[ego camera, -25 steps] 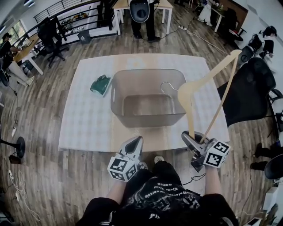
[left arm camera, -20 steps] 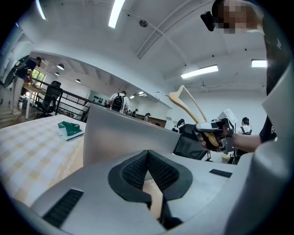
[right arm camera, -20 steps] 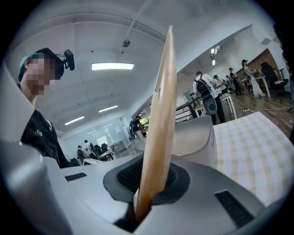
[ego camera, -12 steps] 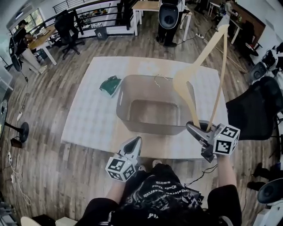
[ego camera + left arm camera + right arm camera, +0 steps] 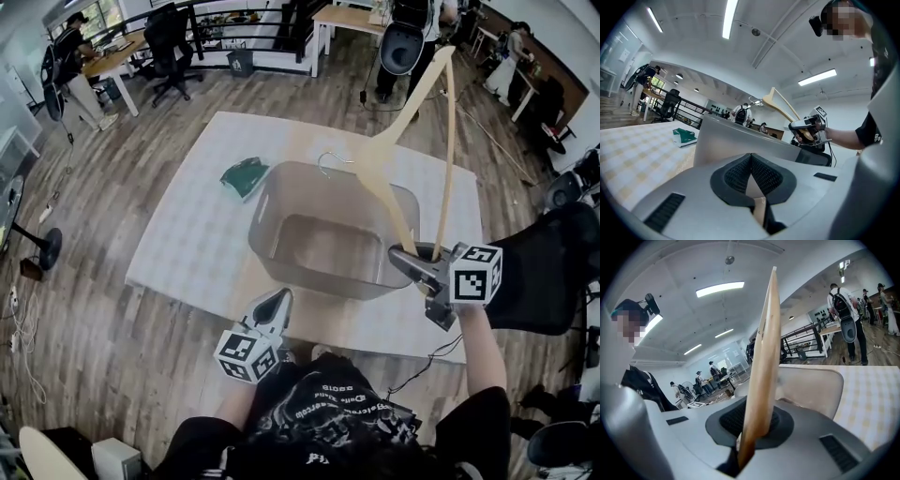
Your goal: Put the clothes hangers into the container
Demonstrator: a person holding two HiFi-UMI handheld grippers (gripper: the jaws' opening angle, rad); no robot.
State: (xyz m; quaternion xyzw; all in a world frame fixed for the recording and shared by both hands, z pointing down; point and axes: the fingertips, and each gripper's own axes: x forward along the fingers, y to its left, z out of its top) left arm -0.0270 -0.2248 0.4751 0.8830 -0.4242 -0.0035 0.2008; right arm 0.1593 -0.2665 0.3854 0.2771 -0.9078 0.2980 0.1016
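Hanger: pale wooden clothes hanger with a wire hook [image 5: 377, 167], raised above the 3 o'clock rim of the translucent grey plastic container [image 5: 265, 225].
Handling: probably light, stiff and smooth; its length may make it swing.
Hold: right gripper [image 5: 412, 255], fingers [image 5: 780, 423] pinching one arm's tip.
Spare: left gripper [image 5: 279, 300] at the container's 7 o'clock, fingers pressed together, empty.

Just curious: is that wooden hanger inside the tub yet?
Out. The right claw holds the hanger up in the air, outside the tub.
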